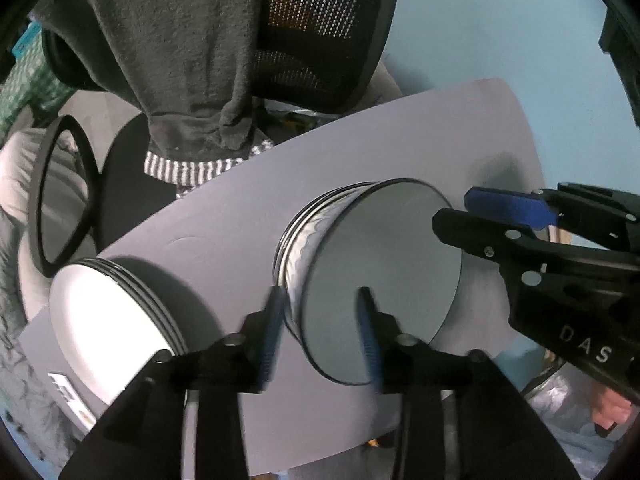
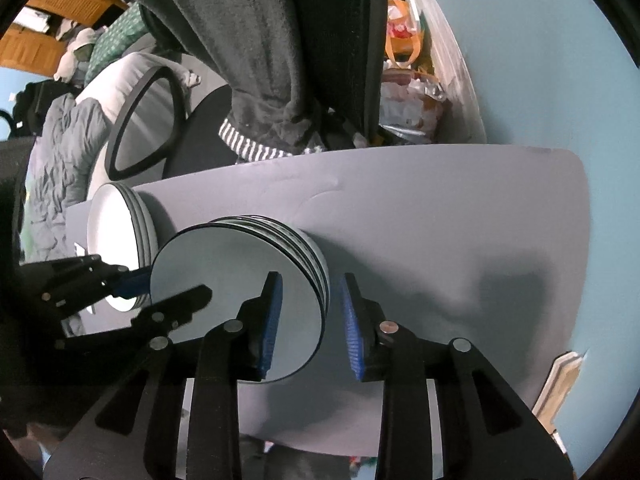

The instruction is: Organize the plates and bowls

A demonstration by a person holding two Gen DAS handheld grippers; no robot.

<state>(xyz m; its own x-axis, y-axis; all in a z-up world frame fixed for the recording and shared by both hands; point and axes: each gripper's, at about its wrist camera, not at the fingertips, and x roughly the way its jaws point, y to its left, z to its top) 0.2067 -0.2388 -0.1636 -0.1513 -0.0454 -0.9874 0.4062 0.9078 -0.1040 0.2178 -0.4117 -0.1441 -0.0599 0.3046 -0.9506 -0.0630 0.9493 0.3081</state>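
Note:
Two stacks stand on a grey board (image 1: 224, 224) (image 2: 440, 220). The middle one is a stack of pale blue-grey dishes with dark rims (image 1: 384, 264) (image 2: 224, 272). To its left stands a stack of white plates (image 1: 108, 312) (image 2: 112, 236). My left gripper (image 1: 320, 332) (image 2: 178, 283) is open, straddling the near-left rim of the top blue-grey dish without its pads touching it. My right gripper (image 2: 310, 320) (image 1: 454, 205) is open too, its blue pads either side of the opposite rim, clear of it.
An office chair with a dark fleece garment (image 1: 192, 60) (image 2: 248, 48) draped over it stands right behind the board, its armrest (image 1: 64, 192) beside the white plates. A light blue wall (image 2: 540, 80) lies to the right. Bags and clutter (image 2: 408, 80) sit beyond the board's far edge.

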